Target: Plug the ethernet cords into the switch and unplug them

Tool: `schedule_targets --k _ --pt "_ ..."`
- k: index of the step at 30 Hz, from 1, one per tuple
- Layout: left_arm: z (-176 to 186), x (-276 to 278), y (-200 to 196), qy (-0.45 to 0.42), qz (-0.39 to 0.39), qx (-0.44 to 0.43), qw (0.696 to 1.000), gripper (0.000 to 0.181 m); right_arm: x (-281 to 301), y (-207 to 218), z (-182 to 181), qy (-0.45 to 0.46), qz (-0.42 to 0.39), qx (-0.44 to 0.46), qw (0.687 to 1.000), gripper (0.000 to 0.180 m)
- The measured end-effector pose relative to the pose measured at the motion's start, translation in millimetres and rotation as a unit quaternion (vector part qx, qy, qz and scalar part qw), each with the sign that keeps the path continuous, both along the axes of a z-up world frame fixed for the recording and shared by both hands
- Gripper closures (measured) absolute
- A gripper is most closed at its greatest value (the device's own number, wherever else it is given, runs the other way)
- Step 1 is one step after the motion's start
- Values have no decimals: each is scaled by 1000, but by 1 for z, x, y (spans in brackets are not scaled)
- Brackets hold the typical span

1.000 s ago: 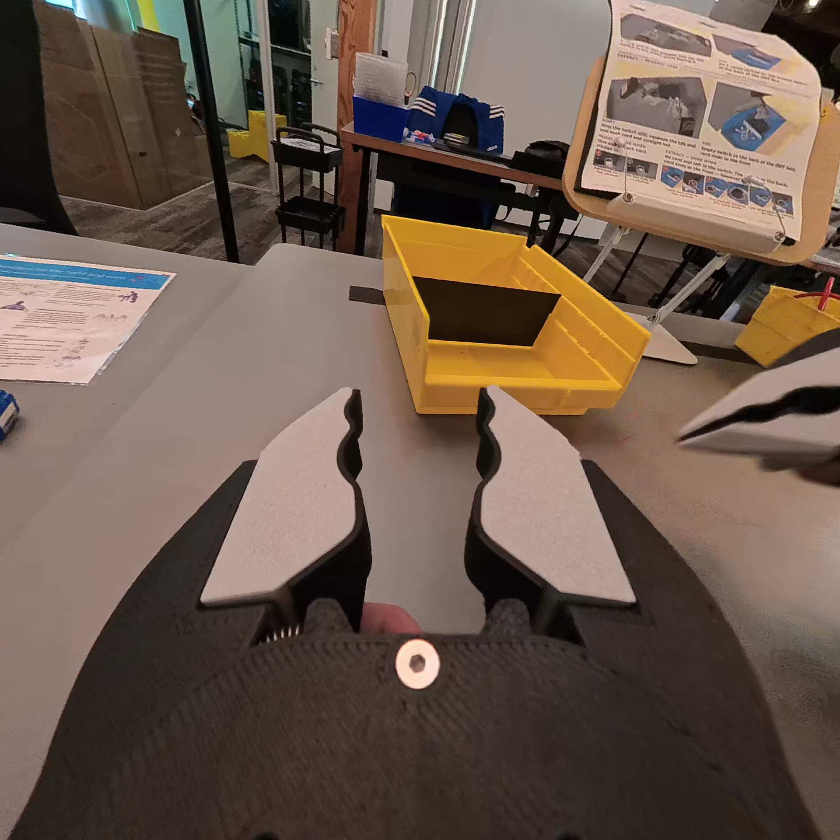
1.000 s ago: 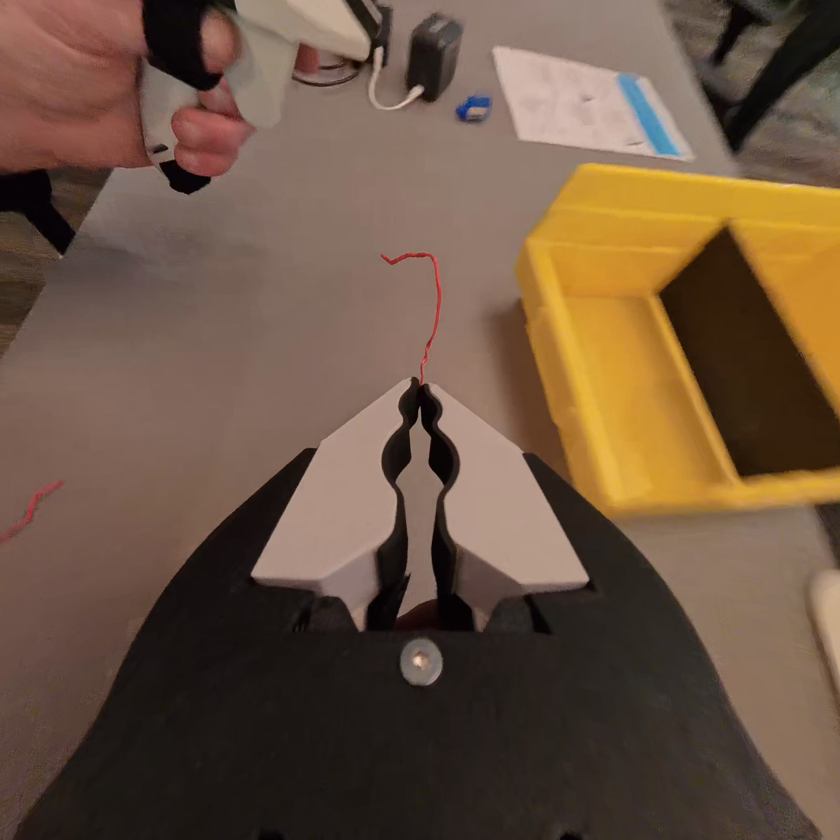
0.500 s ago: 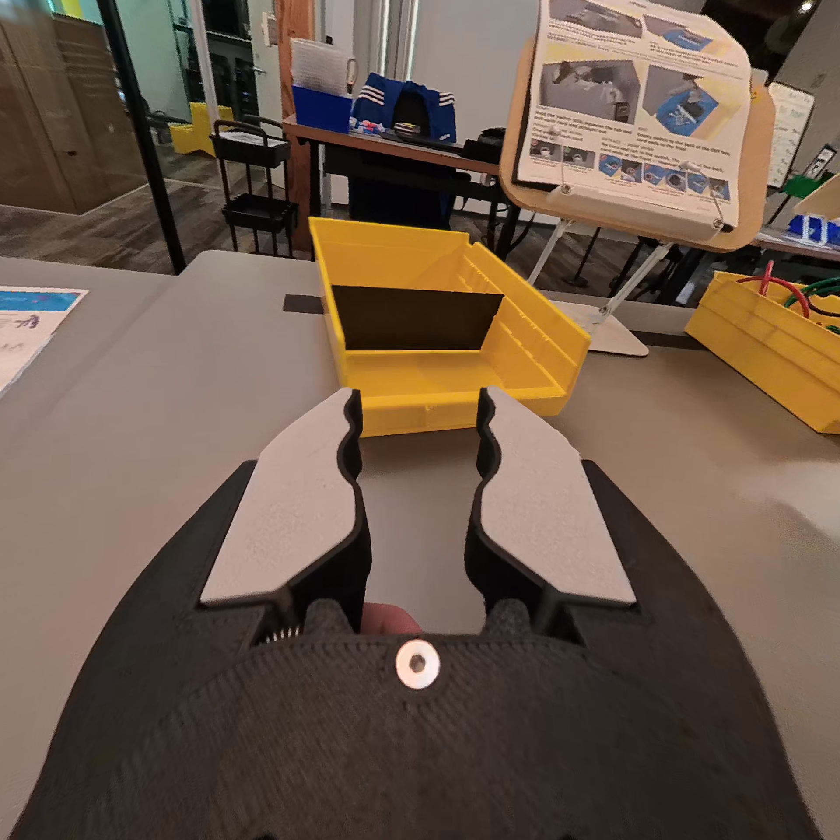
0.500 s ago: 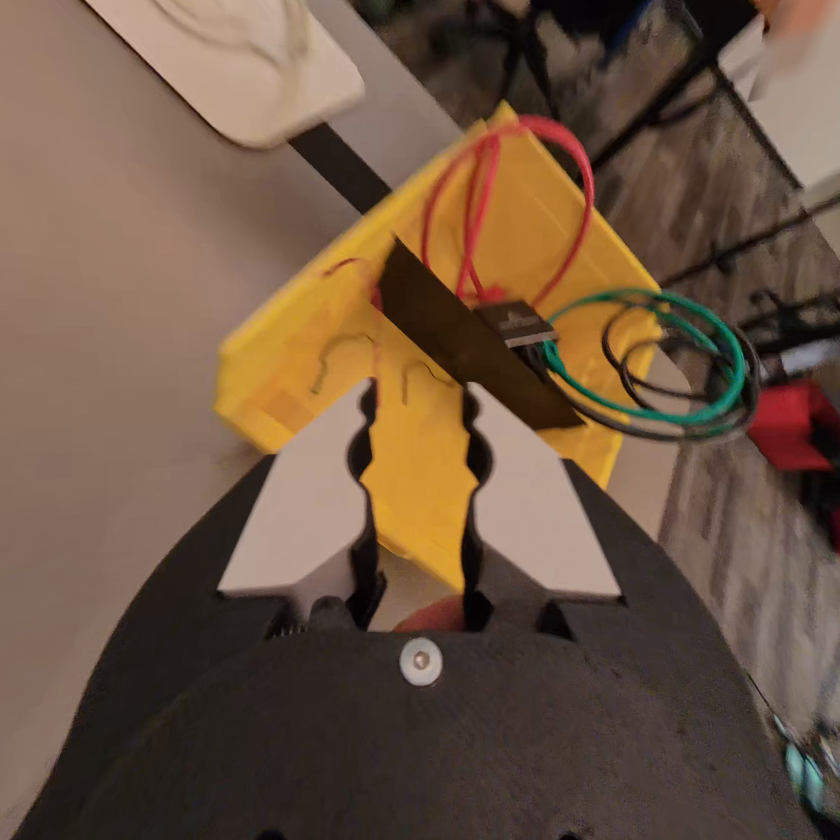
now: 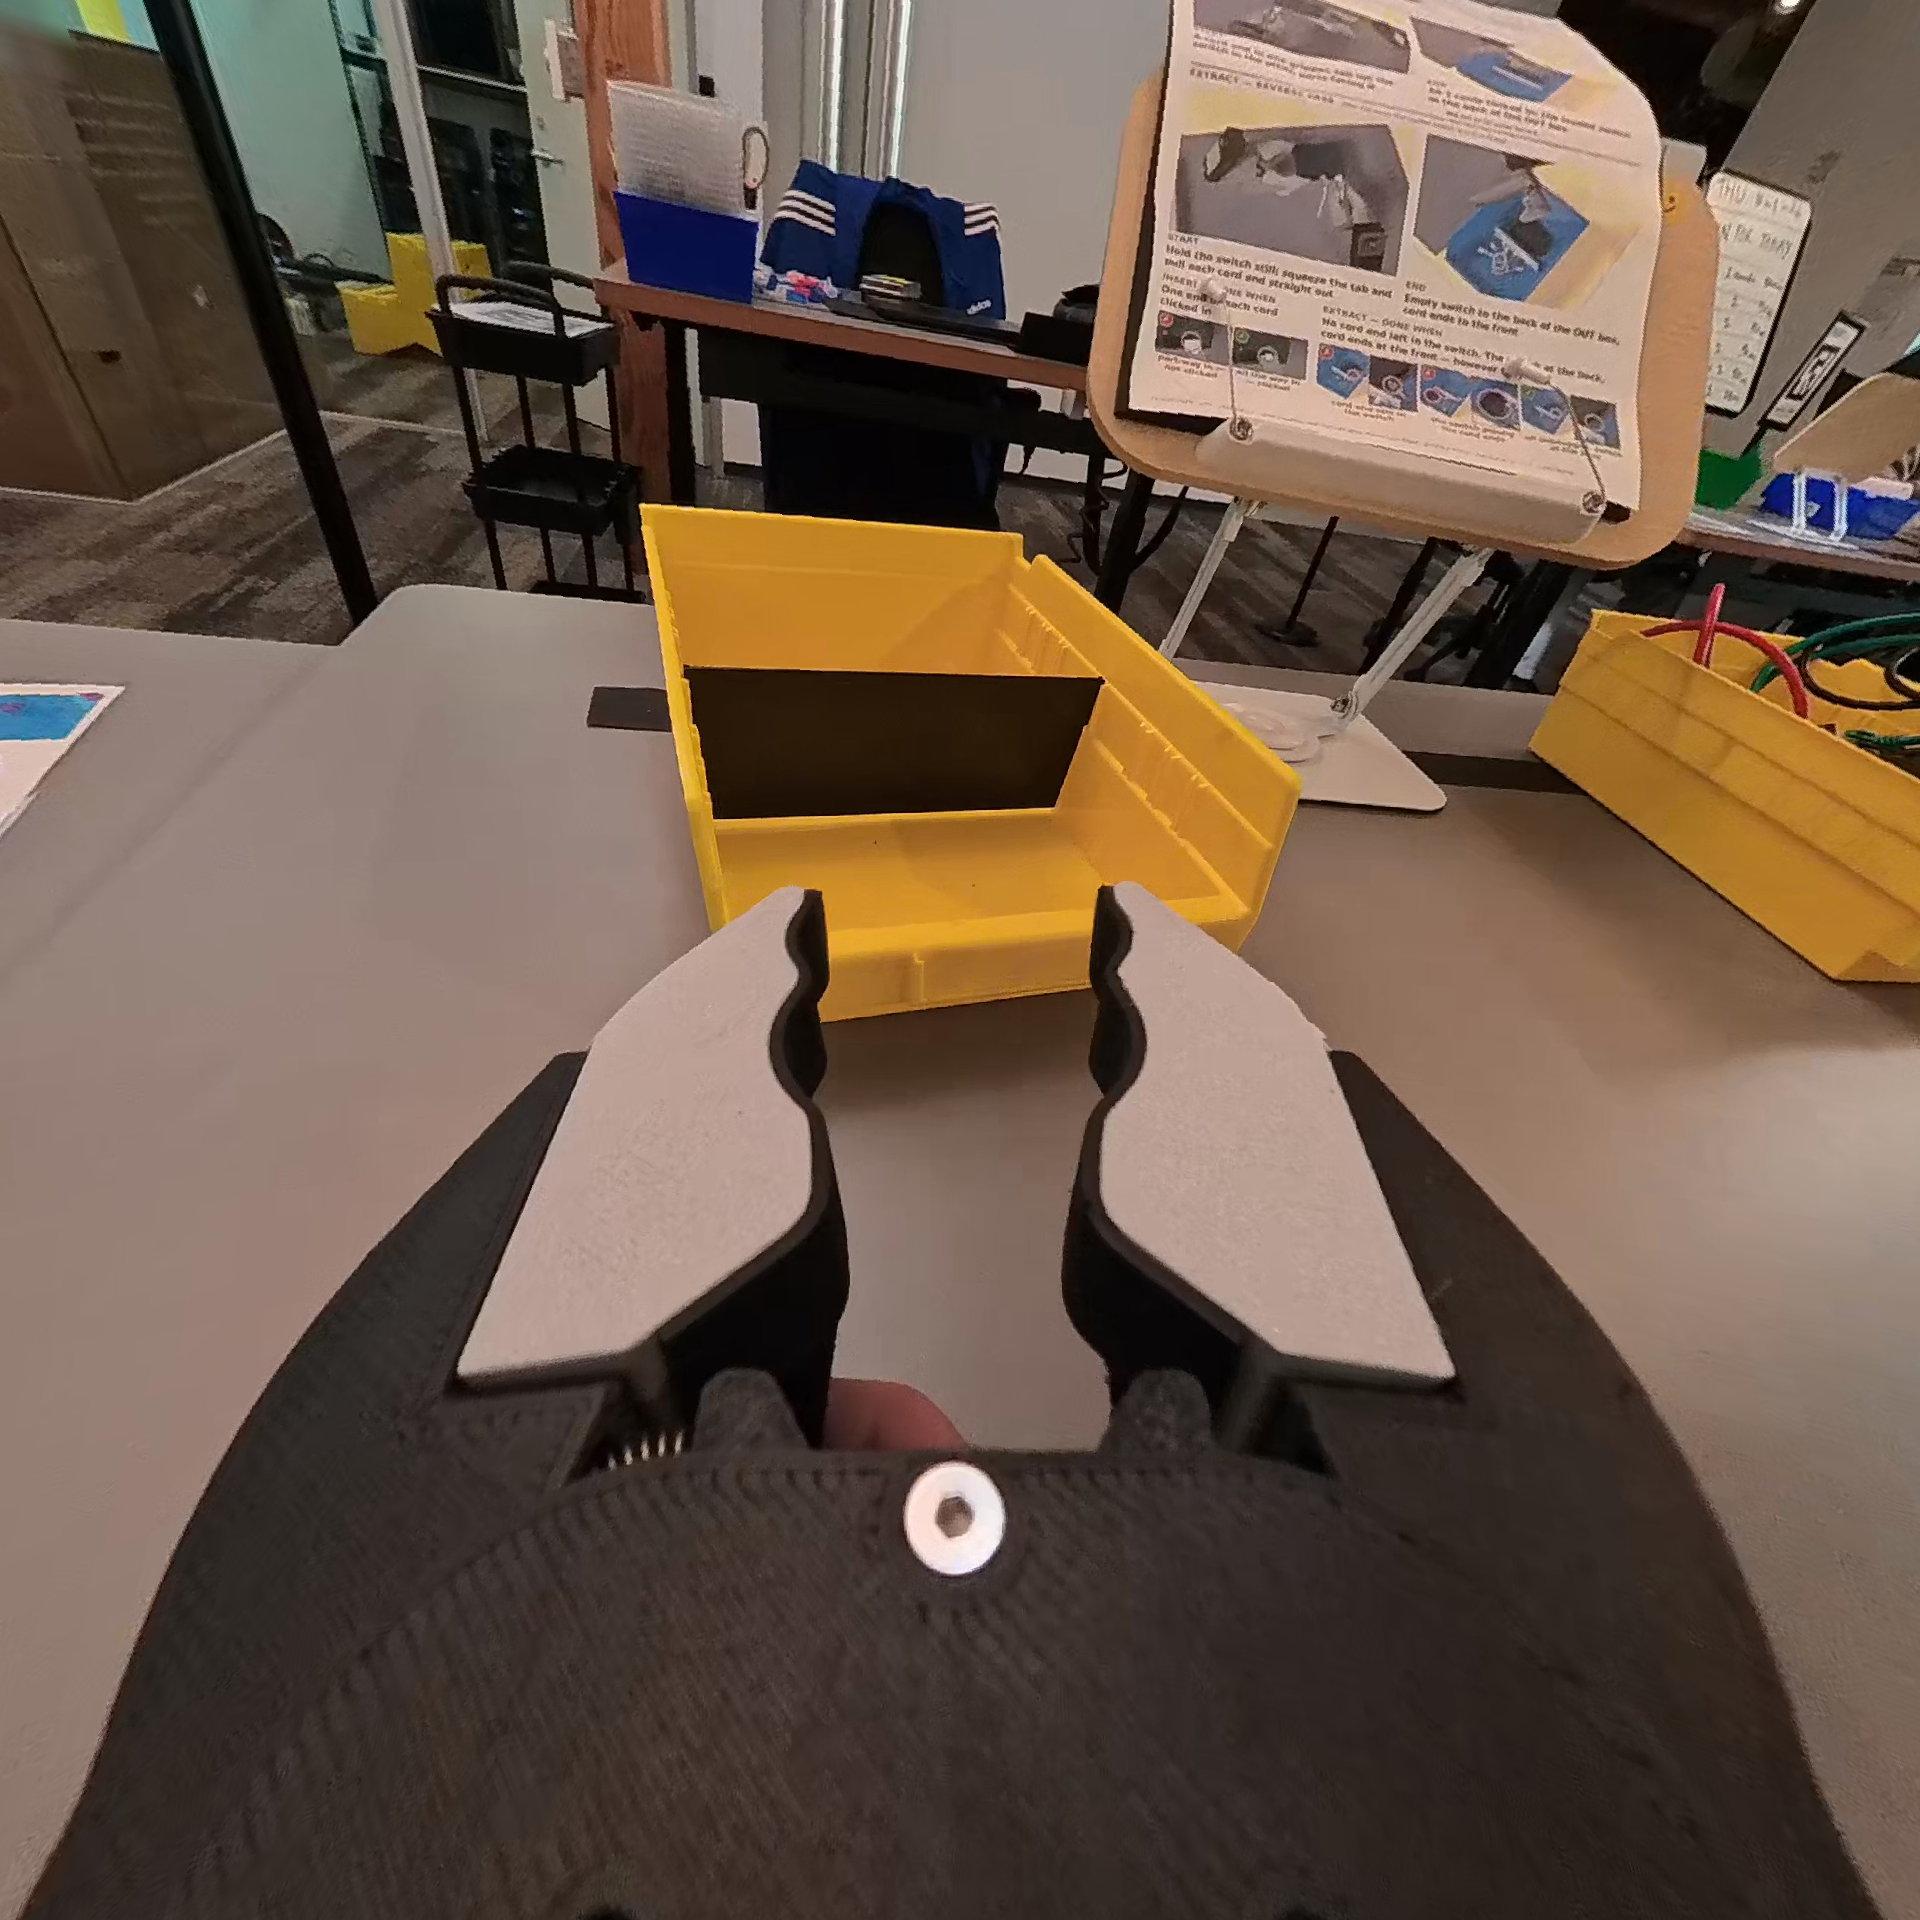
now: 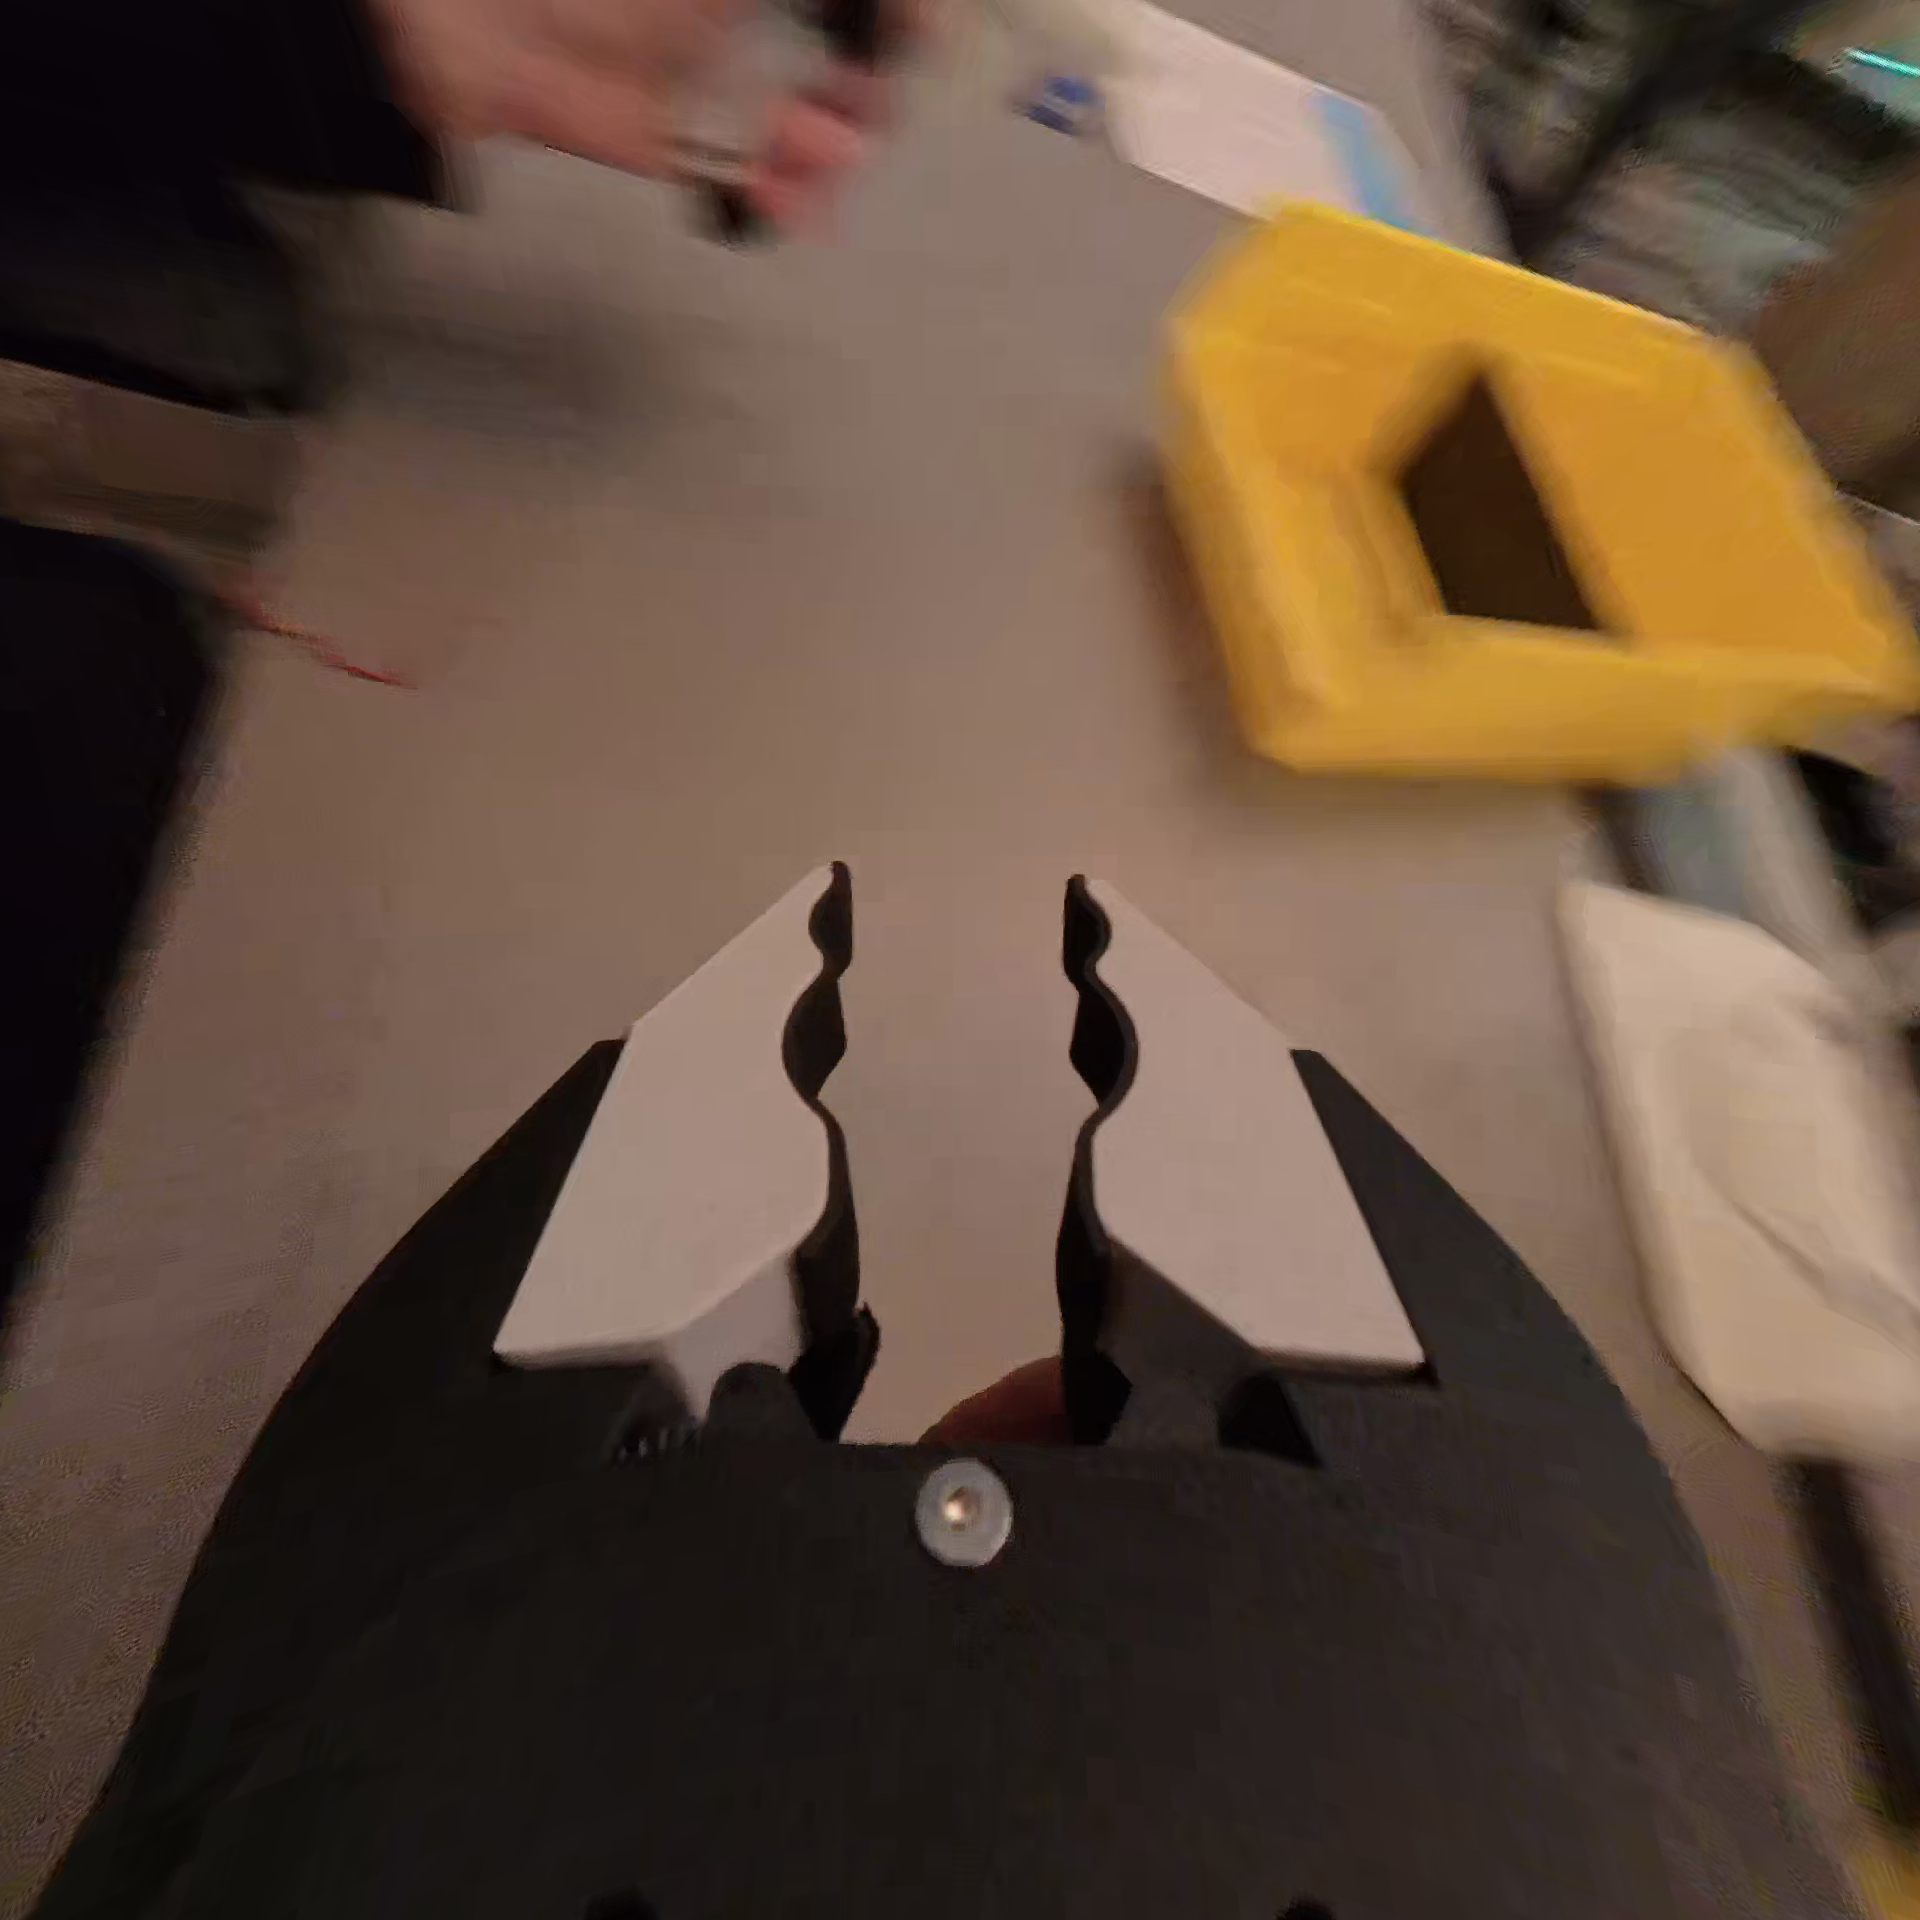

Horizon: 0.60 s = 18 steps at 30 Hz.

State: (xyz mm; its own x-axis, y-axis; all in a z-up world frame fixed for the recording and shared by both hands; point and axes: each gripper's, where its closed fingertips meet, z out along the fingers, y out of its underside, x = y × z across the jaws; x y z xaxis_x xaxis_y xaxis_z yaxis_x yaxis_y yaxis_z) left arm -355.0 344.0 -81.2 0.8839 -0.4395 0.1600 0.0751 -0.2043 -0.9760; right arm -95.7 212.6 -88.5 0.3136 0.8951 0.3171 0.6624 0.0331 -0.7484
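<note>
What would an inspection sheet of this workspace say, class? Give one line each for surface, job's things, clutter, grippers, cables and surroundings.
Surface: grey table, mostly bare.
Job's things: near yellow bin with black divider, empty; switch not seen.
Clutter: printed sheet at left edge; instruction board on stand.
Grippers: left gripper open; right gripper open, view blurred.
Cables: red and green cords in second bin, right.
Surroundings: black cart, desk behind.

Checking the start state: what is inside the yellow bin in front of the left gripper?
The near yellow bin holds only a black divider across it; the front compartment looks empty. The floor behind the divider is hidden.
</note>
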Motion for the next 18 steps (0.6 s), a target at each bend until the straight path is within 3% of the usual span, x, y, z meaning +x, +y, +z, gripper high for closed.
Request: schedule_targets --k 3,7,13,17,18 --pt "-1 1 -4 8 -7 2 1000 133 -98 -68 -55 -9 172 -80 982 124" --pt "-2 -7 -9 9 -5 5 1000 133 -157 -109 -99 -29 275 -101 956 130" --pt "-5 -32 -17 -2 18 0 1000 133 -178 -105 -119 -43 215 -173 960 148" --pt "-8 -44 -21 -15 27 -7 1000 133 -175 -99 -129 -44 151 -158 975 162" --pt "-8 -45 -21 -15 28 -8 999 133 -175 -100 -129 -41 148 -153 976 173"
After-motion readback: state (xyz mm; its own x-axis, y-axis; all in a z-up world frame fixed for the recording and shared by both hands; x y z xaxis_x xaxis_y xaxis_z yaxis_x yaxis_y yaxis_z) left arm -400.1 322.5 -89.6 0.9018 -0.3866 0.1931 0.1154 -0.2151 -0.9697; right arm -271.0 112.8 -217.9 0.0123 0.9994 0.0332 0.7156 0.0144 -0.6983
